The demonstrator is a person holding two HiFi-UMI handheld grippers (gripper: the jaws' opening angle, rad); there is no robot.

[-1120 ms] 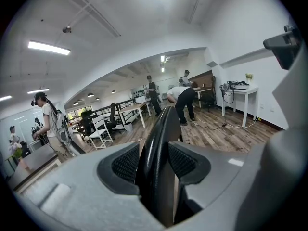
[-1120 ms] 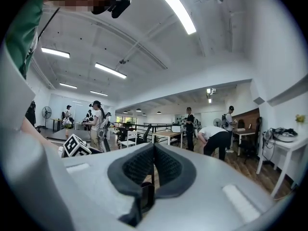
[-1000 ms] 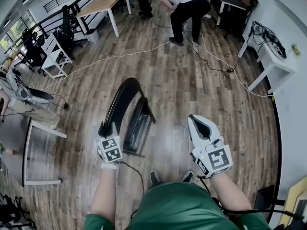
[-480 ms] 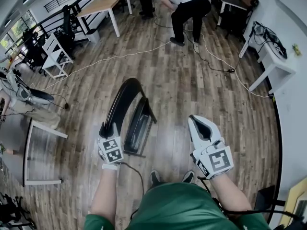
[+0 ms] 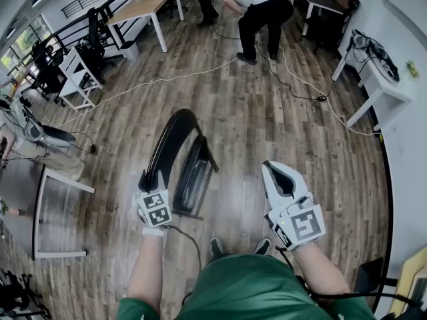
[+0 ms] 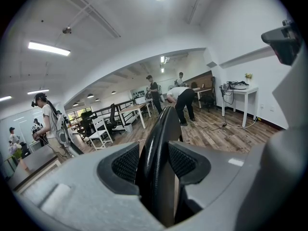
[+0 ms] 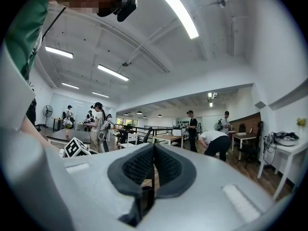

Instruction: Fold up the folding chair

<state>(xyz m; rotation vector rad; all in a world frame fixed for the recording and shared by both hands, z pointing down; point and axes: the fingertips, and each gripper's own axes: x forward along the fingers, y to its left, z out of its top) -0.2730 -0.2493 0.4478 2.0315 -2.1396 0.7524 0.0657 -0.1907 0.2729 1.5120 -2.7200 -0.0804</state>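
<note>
A black folding chair (image 5: 175, 153) stands folded nearly flat on the wooden floor in front of me in the head view. Its curved back rail (image 6: 159, 148) runs up between the jaws of my left gripper (image 6: 155, 163), whose dark pads press on it from both sides. In the head view that left gripper (image 5: 149, 184) sits at the chair's near top end. My right gripper (image 5: 278, 176) hangs to the right of the chair, apart from it, with its jaws shut on nothing. In the right gripper view the right gripper (image 7: 153, 166) shows its pads meeting.
A person (image 5: 257, 9) bends over at the far side of the room, with cables (image 5: 293, 79) trailing across the floor. White tables (image 5: 373, 85) stand at the right, a wooden table (image 5: 143, 9) and office chairs (image 5: 90, 42) at the far left. A white frame (image 5: 50, 212) lies near my left.
</note>
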